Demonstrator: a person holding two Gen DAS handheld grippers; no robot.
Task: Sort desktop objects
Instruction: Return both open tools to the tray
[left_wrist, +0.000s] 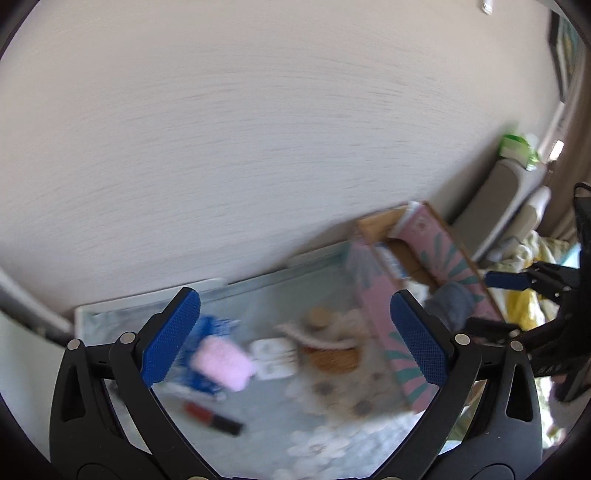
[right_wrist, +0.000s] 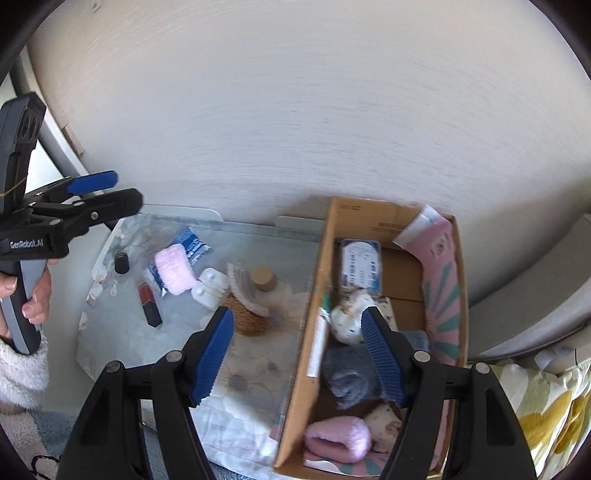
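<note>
Claws on both sides hang above the desk (right_wrist: 122, 332) with jaws spread wide and nothing between them. The right claw (right_wrist: 299, 354) tilts down over the near left wall of the cardboard box (right_wrist: 369, 218); a grey rolled sock (right_wrist: 347, 380) lies between its fingers, a speckled white roll (right_wrist: 351, 317) just ahead of it, and a pink roll (right_wrist: 338, 437) nearer the wrist. Well to its left, the left claw (right_wrist: 107, 192) is held level and high beyond the desk's left edge, its grip wrapped by the person's left hand (right_wrist: 35, 295). From the left wrist view, blurred, the left claw (left_wrist: 295, 336) frames a pink fuzzy roll (left_wrist: 221, 363) just by its left finger, a red-and-black tube (left_wrist: 212, 417) nearer the wrist, and a woven basket (left_wrist: 332, 354) ahead.
</note>
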